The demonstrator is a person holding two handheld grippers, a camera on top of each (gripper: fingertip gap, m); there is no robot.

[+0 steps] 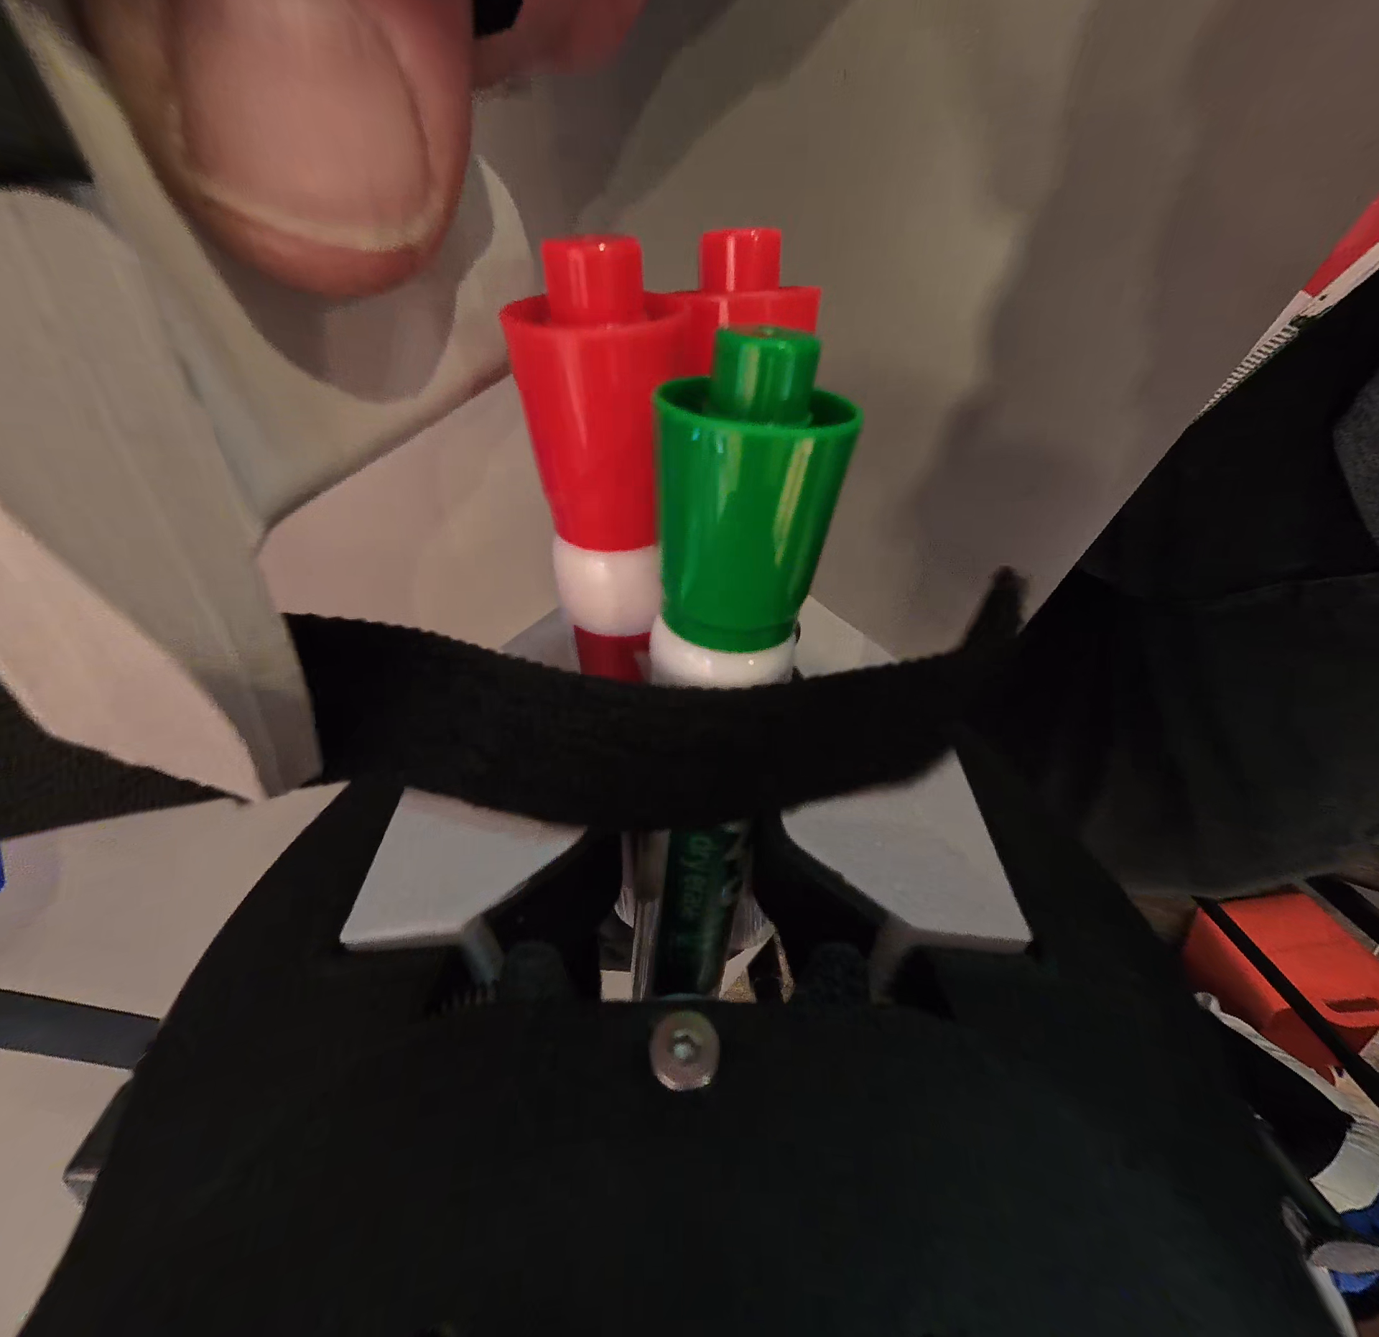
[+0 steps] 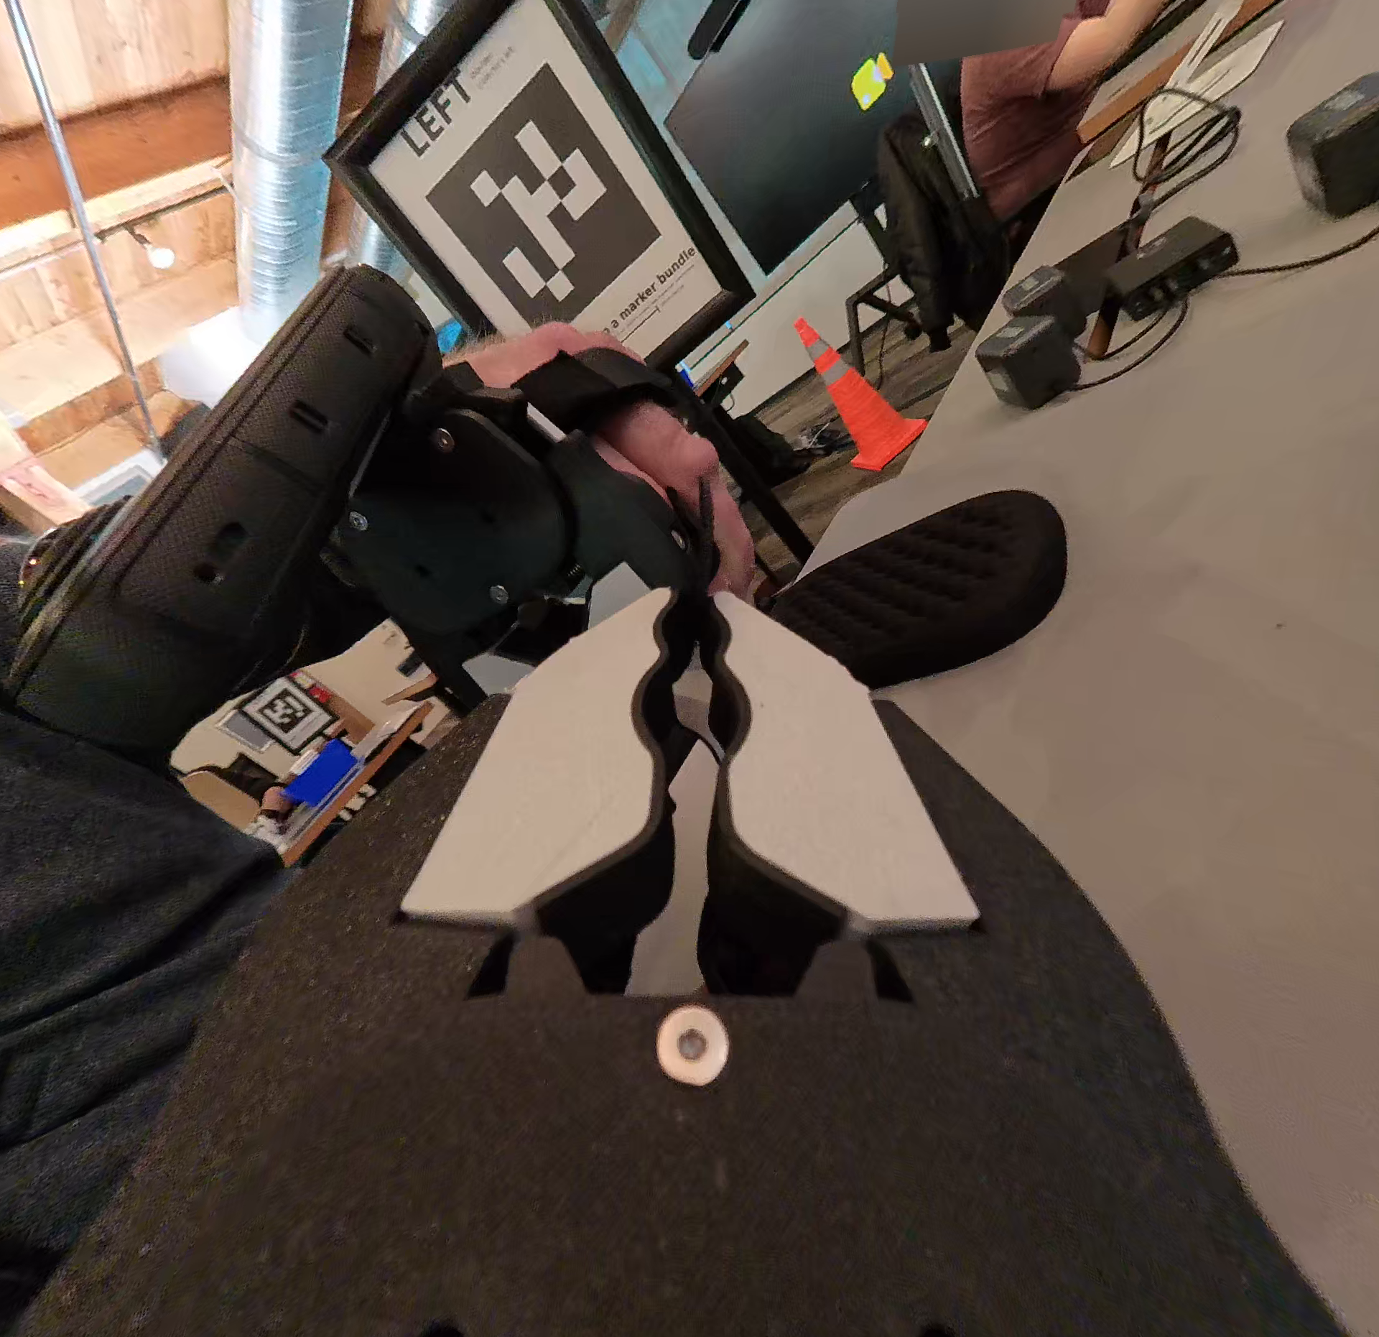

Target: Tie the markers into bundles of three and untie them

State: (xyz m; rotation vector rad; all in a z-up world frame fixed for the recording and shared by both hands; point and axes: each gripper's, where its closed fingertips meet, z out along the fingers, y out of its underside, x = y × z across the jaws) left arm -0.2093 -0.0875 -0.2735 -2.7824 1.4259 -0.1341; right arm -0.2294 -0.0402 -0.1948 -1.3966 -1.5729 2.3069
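We are clamping three light, slick markers (image 1: 671, 495) in the left gripper (image 1: 690, 920) by their barrels, while the right gripper (image 2: 694, 614), just beside them, is pinching the soft, limp black strap (image 1: 597, 734) crossing below their caps — best taken near its free end.

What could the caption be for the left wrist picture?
Left hand-held gripper holds two red markers and one green marker, black strap across them.

left gripper (image 1: 690, 711) closed on three upright markers, green-capped marker (image 1: 754, 510) nearest, two red-capped markers (image 1: 597, 420) just behind it, black strap (image 1: 597, 734) stretched left to right across the barrels, blurred fingertip (image 1: 313, 144) at far left above the caps
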